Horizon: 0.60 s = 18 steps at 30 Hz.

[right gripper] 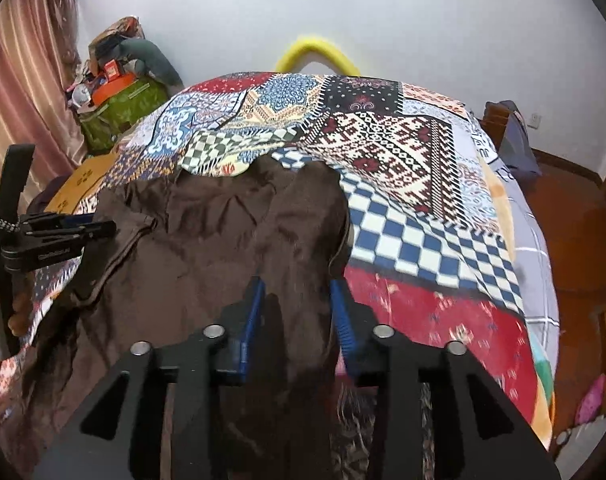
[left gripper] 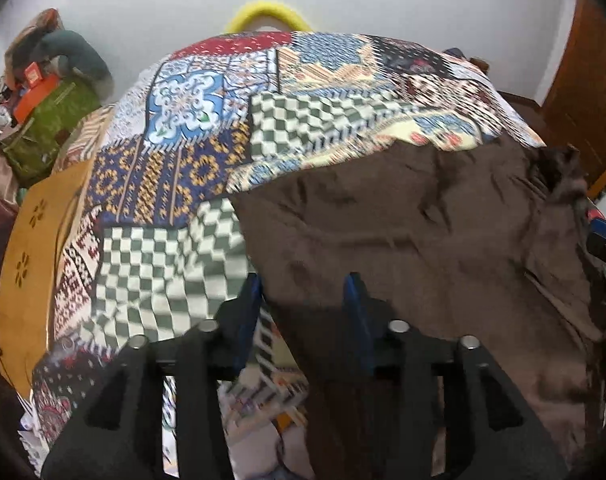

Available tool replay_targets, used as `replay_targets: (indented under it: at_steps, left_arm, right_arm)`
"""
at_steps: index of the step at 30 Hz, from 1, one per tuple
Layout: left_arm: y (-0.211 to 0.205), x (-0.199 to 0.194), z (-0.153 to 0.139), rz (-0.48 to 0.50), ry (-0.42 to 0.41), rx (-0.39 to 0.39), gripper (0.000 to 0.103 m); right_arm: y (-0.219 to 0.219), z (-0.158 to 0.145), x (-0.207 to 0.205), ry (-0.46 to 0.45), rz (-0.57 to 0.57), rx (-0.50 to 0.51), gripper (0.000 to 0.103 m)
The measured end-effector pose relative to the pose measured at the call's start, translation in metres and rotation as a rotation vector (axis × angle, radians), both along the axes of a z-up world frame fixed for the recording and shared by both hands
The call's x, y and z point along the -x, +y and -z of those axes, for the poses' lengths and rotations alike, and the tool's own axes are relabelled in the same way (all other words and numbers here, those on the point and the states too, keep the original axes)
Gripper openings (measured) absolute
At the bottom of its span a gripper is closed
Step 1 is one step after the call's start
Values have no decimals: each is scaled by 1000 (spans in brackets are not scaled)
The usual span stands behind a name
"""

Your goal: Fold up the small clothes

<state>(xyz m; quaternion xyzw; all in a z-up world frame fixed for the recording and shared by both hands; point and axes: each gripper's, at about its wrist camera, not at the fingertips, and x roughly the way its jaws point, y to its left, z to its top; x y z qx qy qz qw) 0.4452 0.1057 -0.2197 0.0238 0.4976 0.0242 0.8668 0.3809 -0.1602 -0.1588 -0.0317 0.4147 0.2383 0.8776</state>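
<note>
Both grippers' parted jaws over the brown garment (right gripper: 207, 240), unclamped.

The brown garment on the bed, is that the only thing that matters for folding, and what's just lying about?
For the job:
brown garment
left gripper, jaws open
right gripper, jaws open

Lying about:
patchwork bedspread
yellow ring
green bag
pink curtain

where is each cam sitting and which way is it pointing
Left wrist: sits on the left gripper, facing forward over the brown garment on the patchwork bedspread; own open fingers show.
Right wrist: sits on the right gripper, same direction; the left gripper shows at the left edge.
Shared: garment, bedspread, yellow ring, white wall.
</note>
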Motion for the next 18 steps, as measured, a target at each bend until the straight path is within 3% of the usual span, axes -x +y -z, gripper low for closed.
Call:
replay_targets:
  at_steps: [7, 18]
  left_arm:
    - [-21, 51, -4, 55, 4, -53, 66]
    - [-13, 137, -37, 27, 3, -12, 71]
  right_arm:
    - [-9, 4, 37, 30, -21, 60, 46]
    - [-31, -25, 101, 50, -7, 18, 53]
